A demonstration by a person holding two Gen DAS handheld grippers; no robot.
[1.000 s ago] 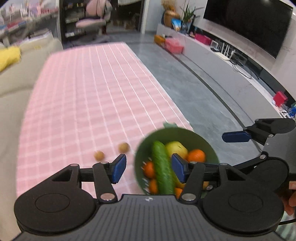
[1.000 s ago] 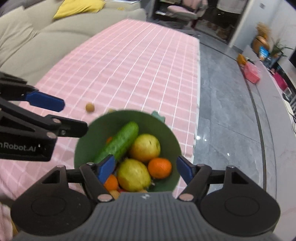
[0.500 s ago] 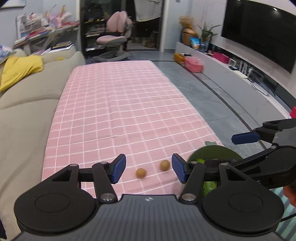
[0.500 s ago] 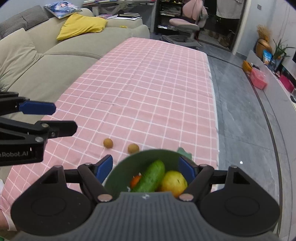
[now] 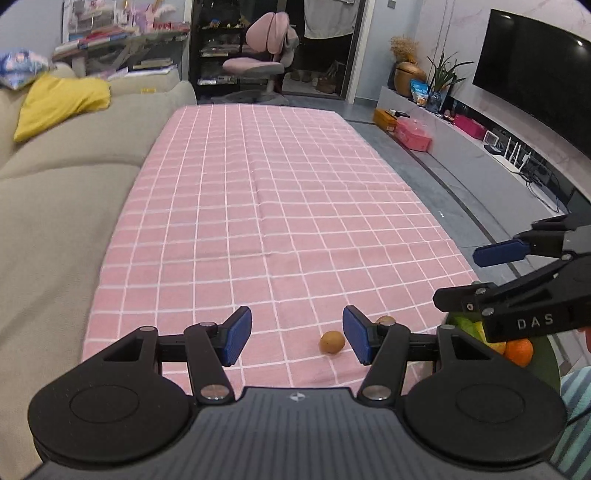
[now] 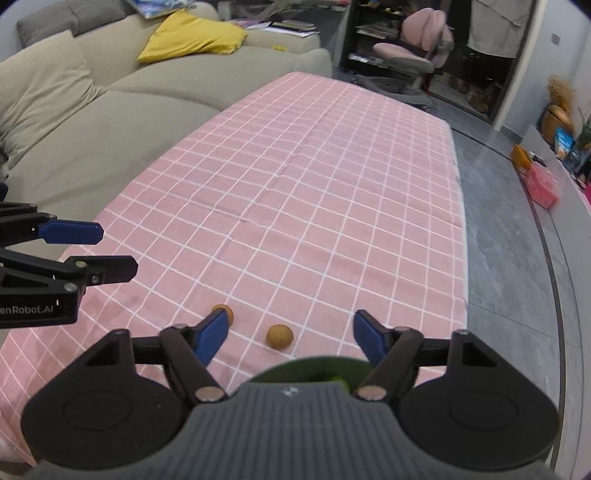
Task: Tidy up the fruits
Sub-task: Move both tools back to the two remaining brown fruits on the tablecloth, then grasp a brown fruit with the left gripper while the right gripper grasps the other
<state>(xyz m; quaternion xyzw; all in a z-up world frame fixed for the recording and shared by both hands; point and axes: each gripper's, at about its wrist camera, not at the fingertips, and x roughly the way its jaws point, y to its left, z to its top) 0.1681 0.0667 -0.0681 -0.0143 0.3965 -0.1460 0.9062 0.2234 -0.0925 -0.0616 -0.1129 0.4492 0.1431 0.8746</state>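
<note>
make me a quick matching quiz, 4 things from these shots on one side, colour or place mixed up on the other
Things:
1. cushion
2. office chair
3. bowl
4. two small round fruits

Matches:
A. green, at the table's near edge
B. brown, loose on the pink checked cloth
C. yellow, on the sofa
D. pink, beyond the table's far end

Pairs: 1-C, 2-D, 3-A, 4-B

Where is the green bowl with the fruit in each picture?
Left wrist view: the green bowl sits at the lower right, mostly hidden behind the right gripper.
Right wrist view: only the bowl's rim peeks out at the bottom middle, just above the gripper body.
Shared landmark: the two small brown fruits on the pink checked cloth, beside the bowl.
</note>
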